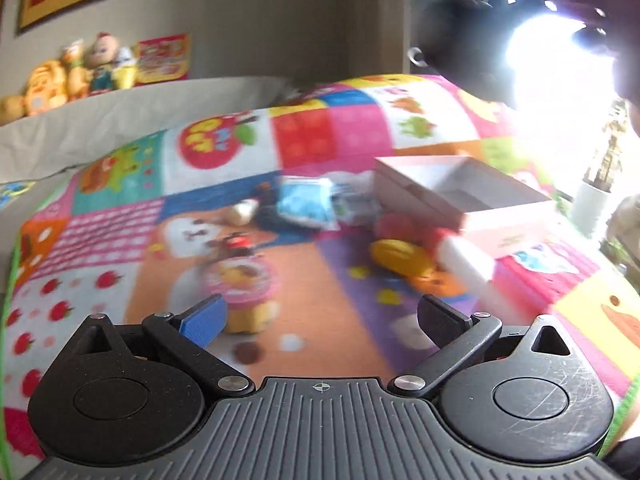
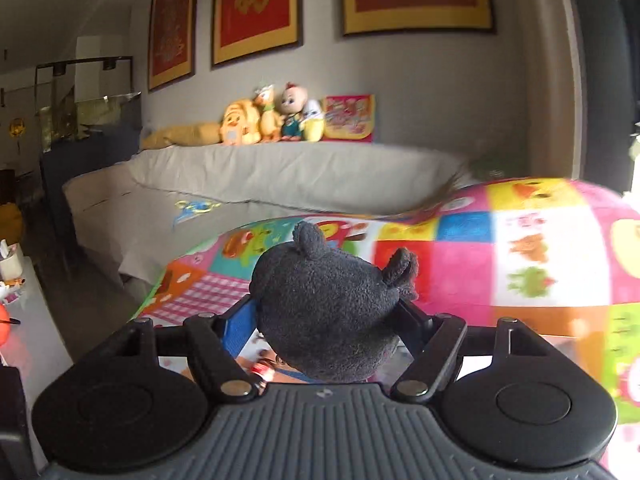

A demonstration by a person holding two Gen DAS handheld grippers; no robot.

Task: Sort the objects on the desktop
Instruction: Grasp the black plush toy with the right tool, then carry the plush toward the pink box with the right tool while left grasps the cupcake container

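Right gripper [image 2: 324,320]: clamped on a dark grey plush toy [image 2: 328,312] with two round ears. Blue left pad [image 2: 239,326] and black right finger pressed into either flank of the toy; jaws part-way closed around its bulk. Toy raised clear of the patchwork play mat [image 2: 500,256], ears uppermost, body filling the gap between the fingers and hiding the fingertips. Small red-and-white item visible just under the toy, too obscured to identify.

Left gripper [image 1: 320,320]: spread fully wide, nothing between the fingers, no contact with any object. Blue pad [image 1: 202,322] at left, black pad [image 1: 440,320] at right, both hovering above the mat [image 1: 304,280]. Directly ahead of the blue pad, a pink-rimmed round toy [image 1: 240,280] on a yellow base, standing on the mat, apart from the pad though close by.

Remaining items, left wrist view, blurred: open white-and-pink box [image 1: 464,192] at right on the mat; blue-and-white packet [image 1: 308,200] just left of the box; yellow-and-orange toy [image 1: 404,258] in front of the box; small cream-coloured piece [image 1: 244,212] left of the packet. Same dark plush toy [image 1: 456,40] seen high at upper right, against window glare.

Background: grey sofa [image 2: 280,176] behind the mat, row of stuffed dolls [image 2: 276,116] on its back.
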